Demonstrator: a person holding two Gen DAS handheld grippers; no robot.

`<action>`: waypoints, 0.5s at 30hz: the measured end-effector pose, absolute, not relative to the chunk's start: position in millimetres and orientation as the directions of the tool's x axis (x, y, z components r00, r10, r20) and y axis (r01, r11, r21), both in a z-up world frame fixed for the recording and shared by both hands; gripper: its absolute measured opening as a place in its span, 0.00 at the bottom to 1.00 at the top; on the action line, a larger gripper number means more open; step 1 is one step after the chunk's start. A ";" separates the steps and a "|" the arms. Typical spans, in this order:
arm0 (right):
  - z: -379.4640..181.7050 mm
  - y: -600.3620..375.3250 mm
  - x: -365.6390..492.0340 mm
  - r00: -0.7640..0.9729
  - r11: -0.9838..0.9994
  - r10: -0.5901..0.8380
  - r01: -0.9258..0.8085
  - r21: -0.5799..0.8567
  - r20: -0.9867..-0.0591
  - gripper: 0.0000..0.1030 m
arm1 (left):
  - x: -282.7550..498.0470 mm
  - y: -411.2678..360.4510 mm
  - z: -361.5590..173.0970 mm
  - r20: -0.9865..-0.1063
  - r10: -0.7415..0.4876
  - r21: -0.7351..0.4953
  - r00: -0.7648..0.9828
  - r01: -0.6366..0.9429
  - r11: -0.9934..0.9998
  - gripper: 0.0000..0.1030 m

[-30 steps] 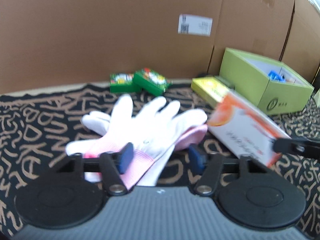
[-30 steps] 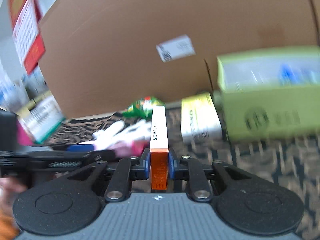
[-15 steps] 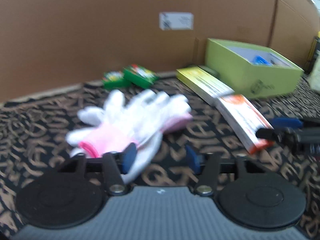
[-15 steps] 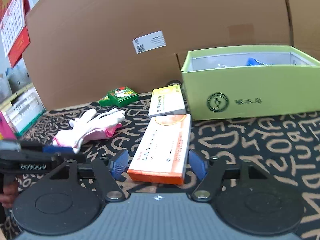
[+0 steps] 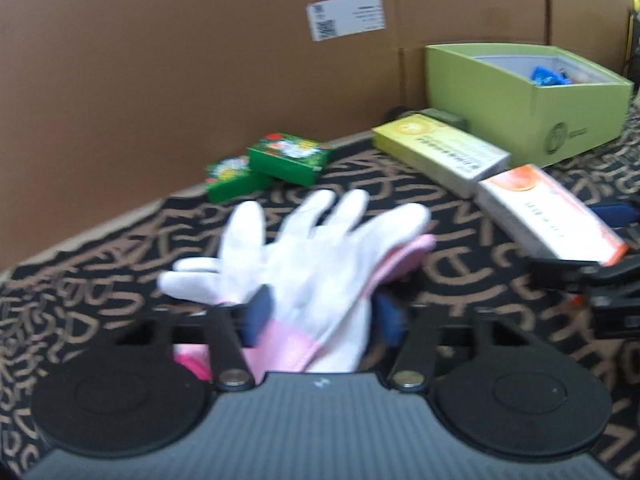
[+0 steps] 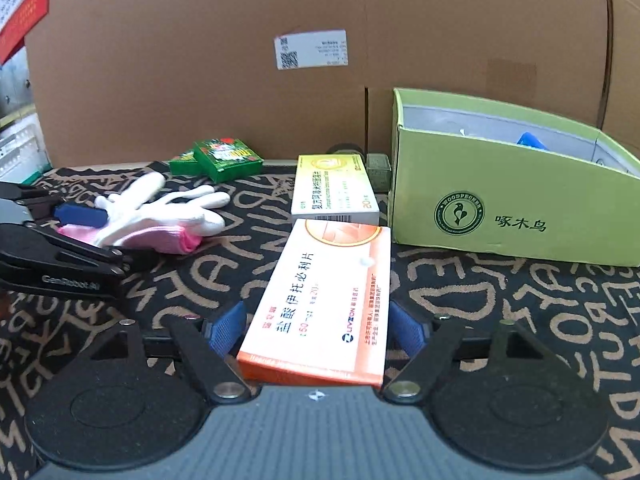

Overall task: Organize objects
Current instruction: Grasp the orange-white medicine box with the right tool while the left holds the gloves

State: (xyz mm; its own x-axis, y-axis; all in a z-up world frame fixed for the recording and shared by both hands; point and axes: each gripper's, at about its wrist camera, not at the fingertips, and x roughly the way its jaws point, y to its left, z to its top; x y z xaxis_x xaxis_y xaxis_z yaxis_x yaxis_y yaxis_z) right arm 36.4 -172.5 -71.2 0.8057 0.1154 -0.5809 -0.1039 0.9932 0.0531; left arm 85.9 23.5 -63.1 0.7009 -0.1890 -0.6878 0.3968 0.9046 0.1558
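Gloves (image 5: 320, 264) lie on the patterned cloth (image 5: 100, 280) between the spread fingers of the left gripper (image 5: 320, 316) — no pinch. Right gripper (image 6: 316, 328) spread too — orange box (image 6: 328, 300) flat between its fingers.

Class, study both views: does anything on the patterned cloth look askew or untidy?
Yes. The gloves lie in a crumpled heap, and one small green box rests tilted on the other.

White pink-cuffed gloves (image 5: 316, 276) lie flat beside the flat orange-white box (image 6: 324, 304).
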 end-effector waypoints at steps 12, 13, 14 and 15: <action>-67.9 -179.0 31.6 0.823 0.990 0.137 -0.100 0.098 -0.551 0.69 | 82.5 28.2 -57.0 -0.696 -0.195 0.067 0.691 0.333 0.941 0.13; -66.2 -180.6 28.2 0.828 0.988 0.152 -0.108 0.113 -0.540 0.69 | 83.2 31.2 -54.8 -0.705 -0.218 0.019 0.675 0.325 0.945 0.13; -64.0 -182.4 24.6 0.832 0.985 0.166 -0.116 0.126 -0.530 0.69 | 83.3 33.9 -51.9 -0.710 -0.246 -0.034 0.660 0.317 0.948 0.11; -61.4 -184.2 21.1 0.835 0.983 0.178 -0.124 0.138 -0.521 0.69 | 83.3 36.4 -47.8 -0.707 -0.279 -0.083 0.650 0.316 0.945 0.10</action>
